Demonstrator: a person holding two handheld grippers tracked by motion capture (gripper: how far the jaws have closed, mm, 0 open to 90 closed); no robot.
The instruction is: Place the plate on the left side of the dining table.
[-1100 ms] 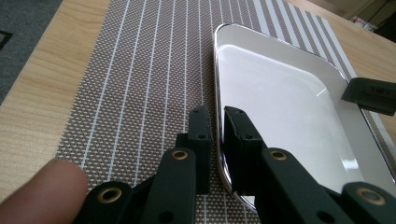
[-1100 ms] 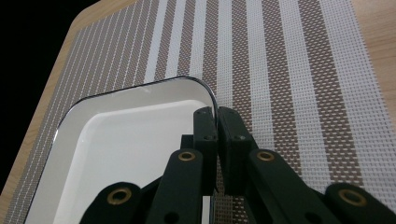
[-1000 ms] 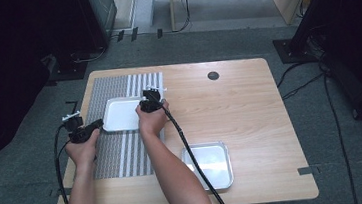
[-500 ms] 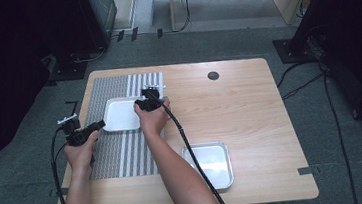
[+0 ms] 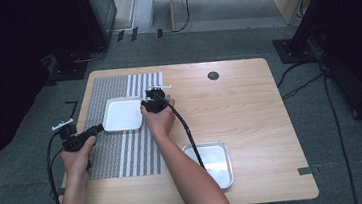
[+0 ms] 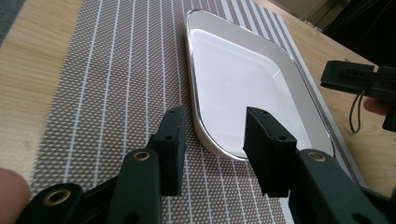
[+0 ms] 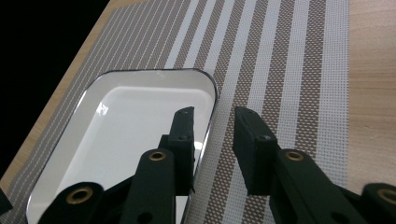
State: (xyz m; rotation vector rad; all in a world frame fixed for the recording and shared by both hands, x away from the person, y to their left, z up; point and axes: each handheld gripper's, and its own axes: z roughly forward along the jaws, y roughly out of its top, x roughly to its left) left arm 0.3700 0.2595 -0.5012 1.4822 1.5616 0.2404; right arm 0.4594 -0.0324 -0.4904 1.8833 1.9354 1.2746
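High view: the white tray lies on the striped mat. Left hand-held gripper and right hand-held gripper straddle opposite tray rims, their jaws just closing but spread, not pinching.

Grippers flanking white tray

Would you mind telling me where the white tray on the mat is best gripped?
Grip the white tray by its raised rim, coming in level from two opposite sides. It lies flat on the mat, so only the thin lip offers a hold. The left gripper and right gripper already straddle it, jaws apart.
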